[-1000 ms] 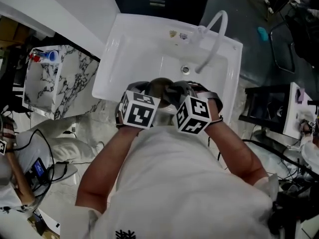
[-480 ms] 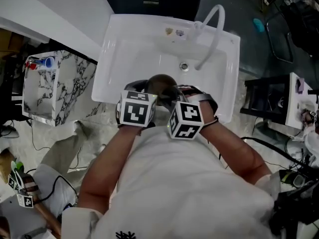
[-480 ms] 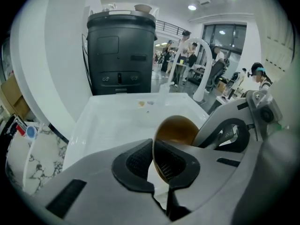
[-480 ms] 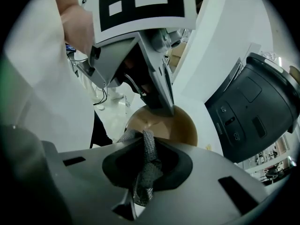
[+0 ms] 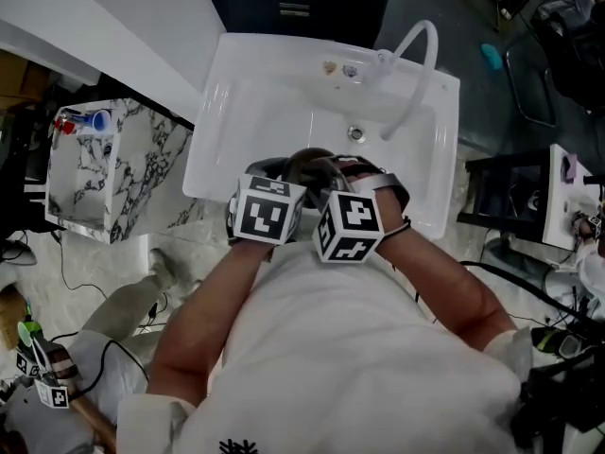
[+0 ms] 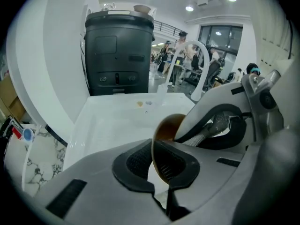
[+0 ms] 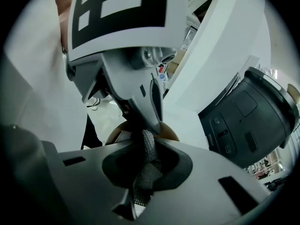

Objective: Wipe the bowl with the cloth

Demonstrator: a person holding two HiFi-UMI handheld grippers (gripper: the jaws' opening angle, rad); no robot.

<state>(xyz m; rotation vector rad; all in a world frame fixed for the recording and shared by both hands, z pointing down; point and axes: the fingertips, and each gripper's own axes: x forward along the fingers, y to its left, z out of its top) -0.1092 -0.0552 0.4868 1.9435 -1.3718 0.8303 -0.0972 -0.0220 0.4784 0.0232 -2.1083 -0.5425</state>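
Note:
A brown bowl (image 5: pixel 308 165) is held on edge over the front of the white sink (image 5: pixel 255 93). My left gripper (image 5: pixel 284 176) is shut on its rim; in the left gripper view the rim (image 6: pixel 164 125) runs edge-on between the two dark pads (image 6: pixel 136 161). My right gripper (image 5: pixel 337 174) is shut on a grey mesh cloth (image 7: pixel 148 163), which is bunched between its jaws and pressed against the bowl (image 7: pixel 169 133). In the left gripper view the right gripper (image 6: pixel 220 125) reaches into the bowl with the cloth (image 6: pixel 206 134). The cloth is hidden in the head view.
A curved white faucet (image 5: pixel 416 60) rises at the sink's back right, with the drain (image 5: pixel 356 133) below it. A marble-patterned cabinet (image 5: pixel 109 164) stands to the left and a dark bin (image 6: pixel 119 50) behind the sink. Cables and equipment lie on the floor around.
The right gripper has moved a little left and closer to the left gripper, with the cloth against the bowl. The left gripper keeps its hold on the bowl in about the same place.

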